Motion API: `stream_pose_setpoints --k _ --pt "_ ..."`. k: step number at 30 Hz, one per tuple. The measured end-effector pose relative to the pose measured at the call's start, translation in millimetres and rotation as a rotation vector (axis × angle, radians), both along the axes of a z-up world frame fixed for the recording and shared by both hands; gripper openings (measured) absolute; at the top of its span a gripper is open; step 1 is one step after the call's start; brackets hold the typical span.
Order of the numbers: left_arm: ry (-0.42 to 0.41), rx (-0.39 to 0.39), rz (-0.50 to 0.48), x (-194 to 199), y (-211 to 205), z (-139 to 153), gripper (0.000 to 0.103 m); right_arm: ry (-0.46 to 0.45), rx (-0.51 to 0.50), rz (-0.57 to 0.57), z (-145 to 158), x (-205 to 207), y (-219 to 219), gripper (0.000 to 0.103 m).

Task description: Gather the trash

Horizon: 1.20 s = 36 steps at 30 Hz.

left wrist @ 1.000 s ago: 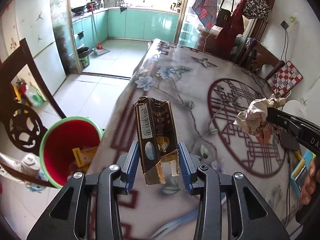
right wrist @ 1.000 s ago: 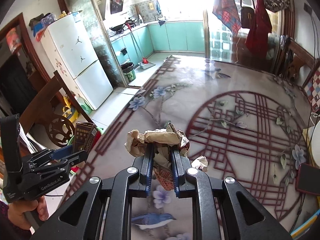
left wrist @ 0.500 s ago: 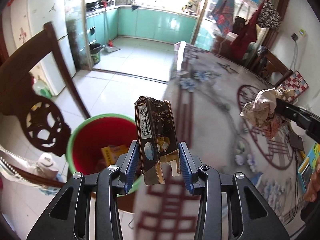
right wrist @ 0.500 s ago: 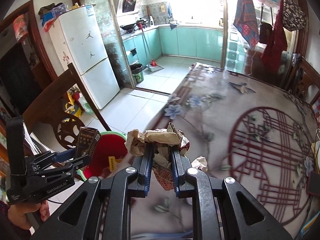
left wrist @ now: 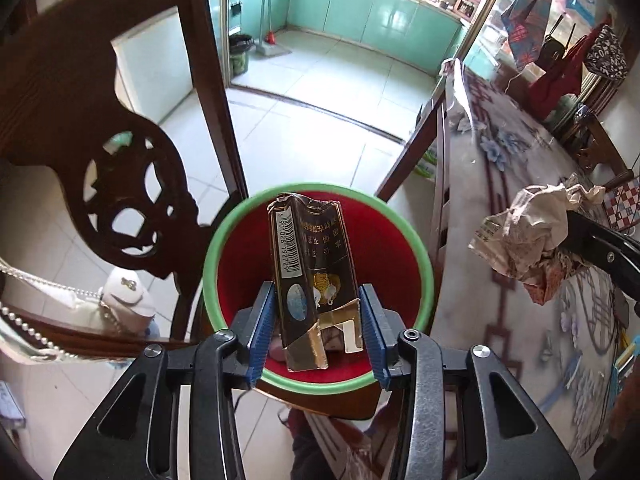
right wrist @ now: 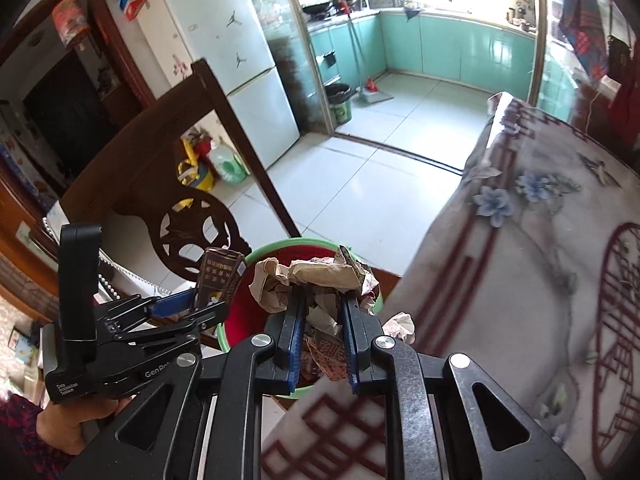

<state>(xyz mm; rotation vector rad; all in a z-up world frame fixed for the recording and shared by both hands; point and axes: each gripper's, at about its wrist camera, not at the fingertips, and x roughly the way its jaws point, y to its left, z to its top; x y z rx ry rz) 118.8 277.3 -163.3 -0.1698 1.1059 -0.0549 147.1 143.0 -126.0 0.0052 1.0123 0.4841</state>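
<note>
Between the 2 blue-padded fingers of the left gripper [left wrist: 318, 330] stands a crushed dark brown and gold cigarette pack [left wrist: 312, 276], upright, barcode side facing the camera. The jaws have just been opening; a narrow gap shows beside the left pad, the right pad sits at the pack's torn lower edge, and whether either pad presses on it cannot be told. Directly behind and below the pack is a round bin with a red inside and a green rim [left wrist: 428, 272], so the pack hangs over its mouth.

The right gripper [right wrist: 322, 334] has its jaws drawn nearly together on a wad of crumpled beige and red printed paper [right wrist: 316, 276], which bulges out above and below the pads. The wad sits over the bin's near edge.

A dark carved wooden chair [left wrist: 120, 200] stands just left of the bin, and a table with a flowered cloth [right wrist: 520, 280] is just to its right. A hand [right wrist: 76, 420] holds the left gripper's handle.
</note>
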Motion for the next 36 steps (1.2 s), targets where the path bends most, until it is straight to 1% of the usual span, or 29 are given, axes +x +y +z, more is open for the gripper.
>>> stream_pose_setpoints --k 1,2,3,6,7,8,9,10,11,17,19,21,25,28,30,31,32,33,34,35,36 --pt "0.017 -0.003 -0.002 2.6 2.4 -5.7 0.046 0.006 -0.005 0.004 -4.3 2.6 5.9 0.014" --pt "0.026 0.000 0.000 4.0 4.3 -9.8 0.046 0.013 -0.007 0.008 -7.3 6.1 10.8 0.014" --pt "0.031 0.004 0.001 4.8 5.7 -11.6 0.046 0.019 -0.008 0.011 -9.9 7.9 14.8 0.017" --pt "0.035 0.007 0.006 6.3 10.0 -15.3 0.050 0.024 -0.005 0.019 -13.1 13.0 23.0 0.019" --pt "0.034 0.007 0.007 6.2 11.0 -15.1 0.058 0.025 -0.005 0.019 -13.4 13.8 24.3 0.020" --pt "0.031 0.008 0.007 7.1 12.4 -14.3 0.070 0.025 -0.004 0.018 -13.1 15.2 25.1 0.024" --pt "0.024 0.011 0.010 6.7 13.5 -13.0 0.074 0.027 -0.004 0.017 -13.4 16.2 25.7 0.029" --pt "0.011 0.014 0.016 5.5 15.0 -10.7 0.076 0.027 -0.007 0.015 -12.7 16.8 25.6 0.032" --pt "0.000 0.012 0.021 5.1 17.1 -9.2 0.076 0.024 -0.010 0.011 -11.3 16.7 26.5 0.034" --pt "-0.041 -0.012 0.058 -0.9 22.6 6.5 0.078 -0.013 -0.018 -0.016 4.9 7.9 17.2 0.035" --pt "-0.062 -0.012 0.067 -6.3 20.5 14.5 0.079 -0.022 -0.014 -0.029 12.0 1.0 10.7 0.037" --pt "-0.084 -0.012 0.078 -14.1 18.0 23.4 0.079 -0.038 -0.012 -0.043 21.8 -9.9 0.0 0.043" --pt "-0.149 0.012 0.103 -39.5 4.8 48.7 0.080 -0.068 -0.021 -0.053 41.1 -33.0 -21.9 0.049" --pt "-0.205 0.040 0.105 -63.9 -15.3 71.0 0.082 -0.126 -0.011 -0.063 62.0 -59.2 -48.8 0.053" --pt "-0.241 0.040 0.103 -77.4 -28.5 82.8 0.084 -0.169 -0.006 -0.071 75.1 -75.2 -66.1 0.064" --pt "-0.268 0.035 0.104 -86.8 -38.2 91.1 0.087 -0.191 0.000 -0.077 82.4 -83.6 -77.1 0.066" --pt "-0.291 0.024 0.107 -93.6 -45.3 97.5 0.092 -0.213 0.010 -0.084 90.7 -93.4 -90.6 0.071" --pt "-0.322 0.004 0.111 -101.1 -53.6 104.6 0.098 -0.235 0.025 -0.090 98.2 -102.7 -104.2 0.077" --pt "-0.372 -0.030 0.115 -110.5 -64.9 114.0 0.103 -0.249 0.035 -0.094 104.3 -109.7 -113.9 0.080" --pt "-0.411 -0.057 0.116 -116.5 -73.1 121.3 0.103 -0.267 0.048 -0.101 110.9 -117.7 -127.0 0.085" --pt "-0.439 -0.077 0.112 -120.5 -79.3 127.1 0.103 -0.278 0.058 -0.108 115.7 -123.6 -137.7 0.088"
